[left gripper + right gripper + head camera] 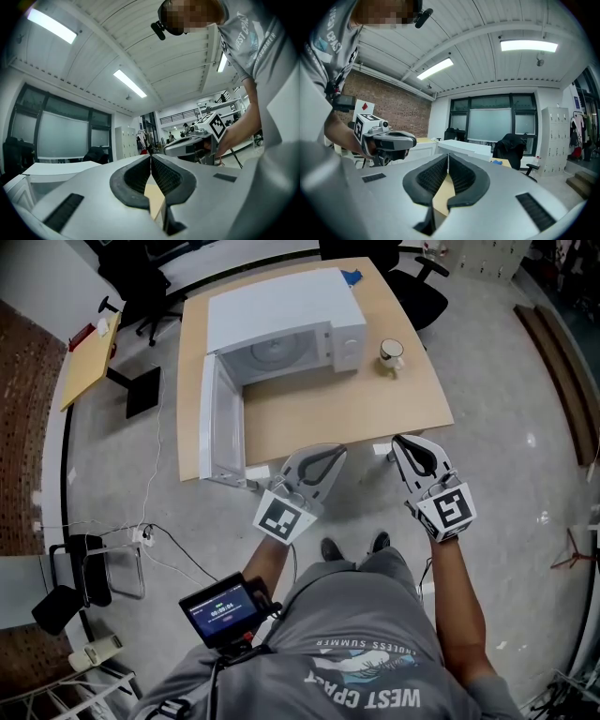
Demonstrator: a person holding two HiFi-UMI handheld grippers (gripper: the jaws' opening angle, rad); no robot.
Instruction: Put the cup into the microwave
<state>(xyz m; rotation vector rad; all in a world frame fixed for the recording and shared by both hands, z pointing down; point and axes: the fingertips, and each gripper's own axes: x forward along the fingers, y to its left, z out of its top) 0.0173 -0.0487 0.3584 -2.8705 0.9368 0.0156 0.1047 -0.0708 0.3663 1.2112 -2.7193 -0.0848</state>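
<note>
Head view: white ceramic cup [391, 354] upright on tan wooden worktop [309, 413], just right of white microwave [281, 320], door open. Right tool [401, 442] and left tool [334, 452] both shut, empty. I rate right tool nearer, cup straight ahead.

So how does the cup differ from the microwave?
The microwave is a large white box, the cup small and round. The microwave stands open, its door swung out; the cup stands upright beside it, outside it. Both rest on the wooden table.

Bare table [361, 409] lies before the microwave [281, 306], its door [222, 418] swung wide open.
</note>
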